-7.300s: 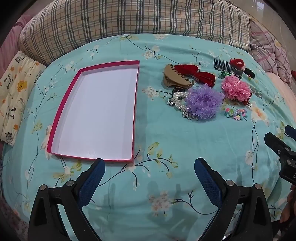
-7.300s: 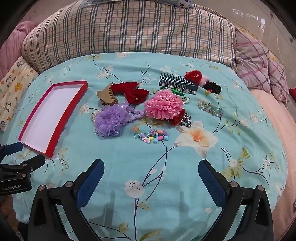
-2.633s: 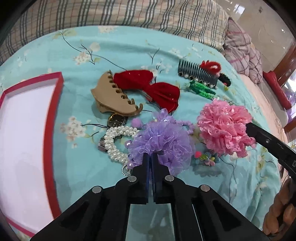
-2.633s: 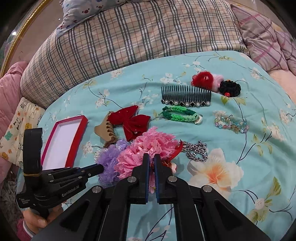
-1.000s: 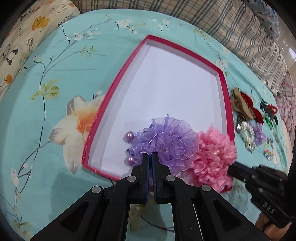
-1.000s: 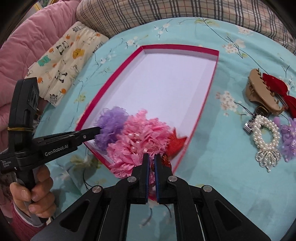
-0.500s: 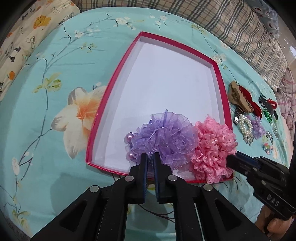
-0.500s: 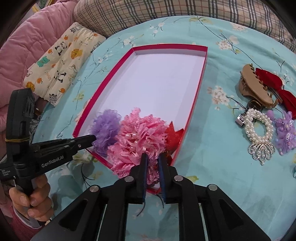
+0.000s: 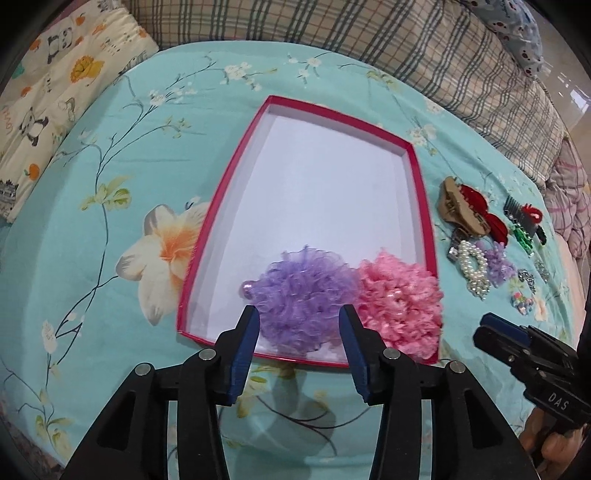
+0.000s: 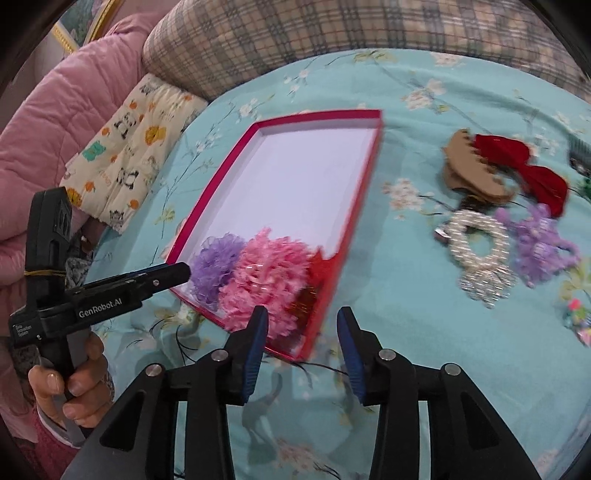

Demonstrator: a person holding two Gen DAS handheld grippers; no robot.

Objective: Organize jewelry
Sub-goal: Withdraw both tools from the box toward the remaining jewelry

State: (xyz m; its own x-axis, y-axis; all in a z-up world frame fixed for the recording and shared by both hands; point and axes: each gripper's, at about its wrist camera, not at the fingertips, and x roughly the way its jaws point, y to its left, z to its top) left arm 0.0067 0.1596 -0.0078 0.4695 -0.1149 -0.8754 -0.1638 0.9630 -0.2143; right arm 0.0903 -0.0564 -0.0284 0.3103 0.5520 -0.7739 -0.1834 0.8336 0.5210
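Observation:
A purple ruffled scrunchie and a pink ruffled scrunchie lie side by side in the near end of the white tray with a red rim. My left gripper hangs just above the purple one. Its jaws are opening, and the blue pads stand clear on either side of the scrunchie. In the right wrist view the pink scrunchie rests in the tray's near corner, beside the purple one. My right gripper is also opening, with nothing pressed between its pads.
Right of the tray on the teal bedspread lie a tan claw clip, a red bow, a pearl bracelet, a small purple scrunchie, a comb and beads. A plaid pillow lines the far edge. A panda cushion sits left.
Both grippers went from shut on the scrunchies to open and drew back a little. The purple and pink scrunchies now rest loose in the tray.

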